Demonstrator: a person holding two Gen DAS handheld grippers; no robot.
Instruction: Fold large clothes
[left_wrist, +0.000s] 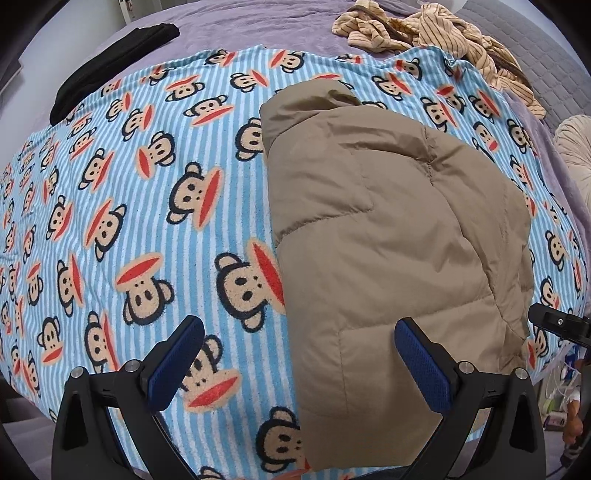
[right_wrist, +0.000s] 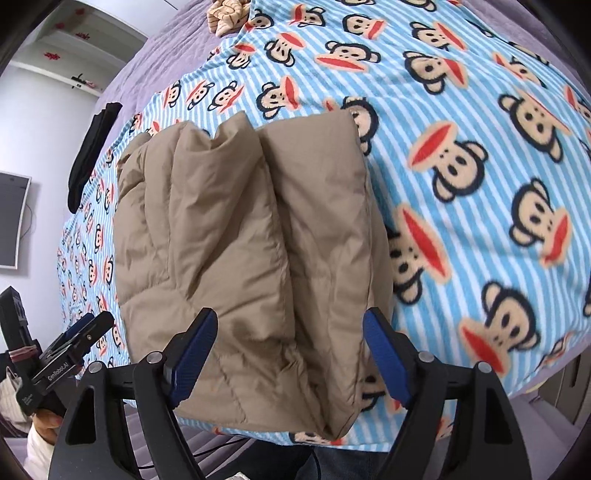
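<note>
Bed (left_wrist: 236, 33) under a lavender-purple quilted cover; over it a blue-and-white striped fleece blanket (right_wrist: 461, 229) printed with monkey faces; a black folded cloth (left_wrist: 110, 70) at the blanket's far left edge; a crumpled tan pinstriped garment (left_wrist: 436, 40) at the far right corner. Pale white wall (right_wrist: 48, 147) on the left; a recessed white shelf (right_wrist: 74, 48) with small red ornaments; a flat dark screen (right_wrist: 11, 218) mounted low on the wall, a cable hanging beside it; even daylight, soft shadows.
</note>
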